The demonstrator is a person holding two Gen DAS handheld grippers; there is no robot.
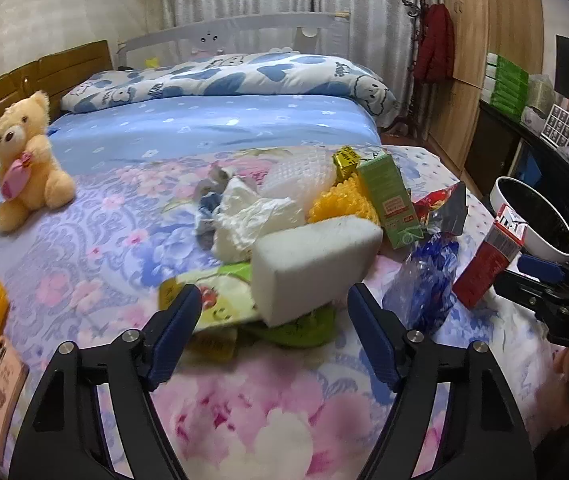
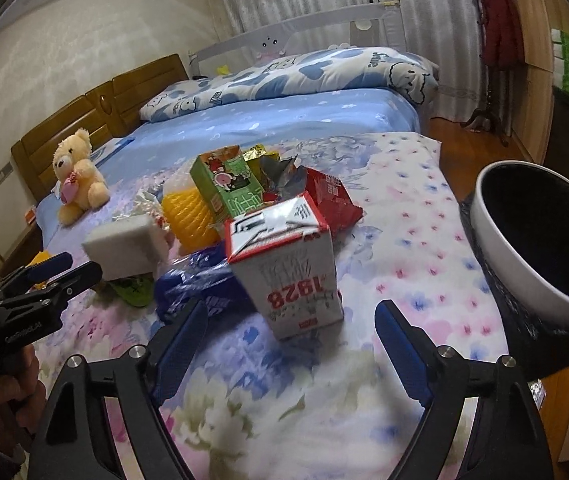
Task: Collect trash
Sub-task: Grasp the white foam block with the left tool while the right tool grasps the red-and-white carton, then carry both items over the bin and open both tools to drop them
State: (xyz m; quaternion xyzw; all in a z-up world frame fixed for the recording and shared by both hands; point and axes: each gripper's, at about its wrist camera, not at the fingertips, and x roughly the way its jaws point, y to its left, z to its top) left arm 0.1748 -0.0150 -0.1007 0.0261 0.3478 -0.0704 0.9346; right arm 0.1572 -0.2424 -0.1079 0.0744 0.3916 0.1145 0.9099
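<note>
Left wrist view: left gripper point(image 1: 272, 306) spread wide, fingers point(image 1: 176, 320) empty, just short of a white foam block point(image 1: 316, 264) lying atop green wrappers point(image 1: 224, 300) on the floral bed cover point(image 1: 244, 400). Behind it: crumpled white paper point(image 1: 252, 216), yellow foam net point(image 1: 336, 200), green carton point(image 1: 392, 200). Right wrist view: right gripper point(image 2: 290, 326) likewise released, either side of an upside-down red-and-white carton point(image 2: 292, 268) (marked 1928), not gripping. White bin point(image 2: 540, 236) at the bed's right edge. Teddy bear point(image 1: 24, 152) well apart.
</note>
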